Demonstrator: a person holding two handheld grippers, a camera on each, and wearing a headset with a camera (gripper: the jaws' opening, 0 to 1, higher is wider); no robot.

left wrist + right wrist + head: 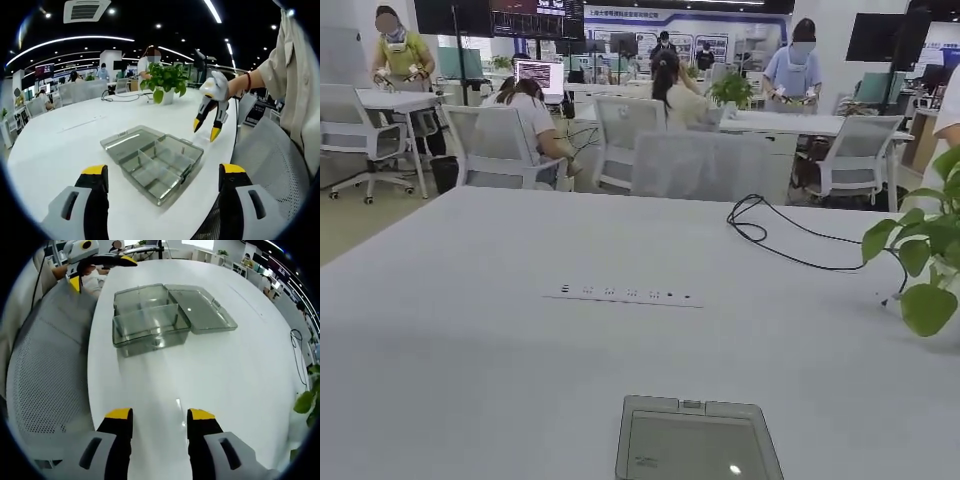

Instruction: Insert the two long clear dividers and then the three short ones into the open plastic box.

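Left gripper view — left claw wide, plastic box just ahead, right claw parted beyond

Smoky-clear box on a white table — left claw and right claw black, yellow-tipped.

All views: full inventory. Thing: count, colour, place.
plastic box: 1, clear, open on table.
dividers: count unclear, clear, upright inside box.
lid: 1, clear, flat beside box.
table: 1, white.
potted plant: 1, green, on table.
cable: 1, black, near plant.
socket strip: 1, white, mid-table.
mesh chair: 1, grey, at table edge.
people: several, background desks.
left gripper: 1, grey, yellow tips, open, facing box.
right gripper: 1, same colours, open, facing box.
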